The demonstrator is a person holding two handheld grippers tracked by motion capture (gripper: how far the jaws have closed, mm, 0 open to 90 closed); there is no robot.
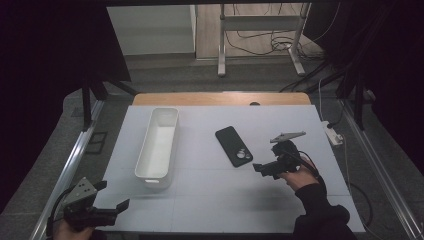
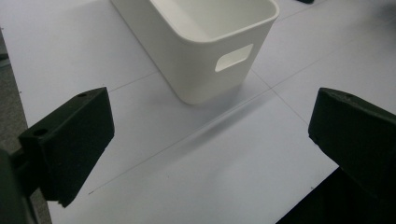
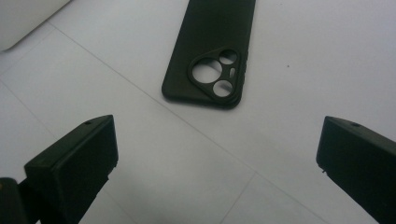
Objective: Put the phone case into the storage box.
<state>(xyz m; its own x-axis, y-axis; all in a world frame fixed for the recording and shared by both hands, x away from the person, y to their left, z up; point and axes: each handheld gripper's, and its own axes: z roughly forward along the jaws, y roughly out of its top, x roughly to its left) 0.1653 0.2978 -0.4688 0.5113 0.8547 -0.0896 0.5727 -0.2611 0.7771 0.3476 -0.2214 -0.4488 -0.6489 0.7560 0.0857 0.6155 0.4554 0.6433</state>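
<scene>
The left gripper (image 1: 114, 197) hangs over the near left corner of the table (image 1: 300, 120), jaws spread wide and holding nothing. In its own view the left gripper (image 2: 210, 149) faces the near end of the bin (image 2: 210, 70), well apart from it.

The bin (image 1: 159, 145) is white, long and narrow with rounded corners, and stands upright left of centre, running near to far. Its near end wall has a slot handle cut through it. No writing shows on it.

Right of centre lies the case (image 1: 233, 145), a black phone case flat on the table, back up, angled with its camera end nearer. In the right gripper view the case (image 3: 210, 42) looks matte, with a rounded three-cornered raised frame holding three round cutouts and a small slot. No brand or label can be read.

The right gripper (image 1: 261, 170) hovers just near and right of the case, jaws spread, touching nothing. Seen from the right gripper (image 3: 217, 154) itself, the case's camera end lies just beyond the jaws.
</scene>
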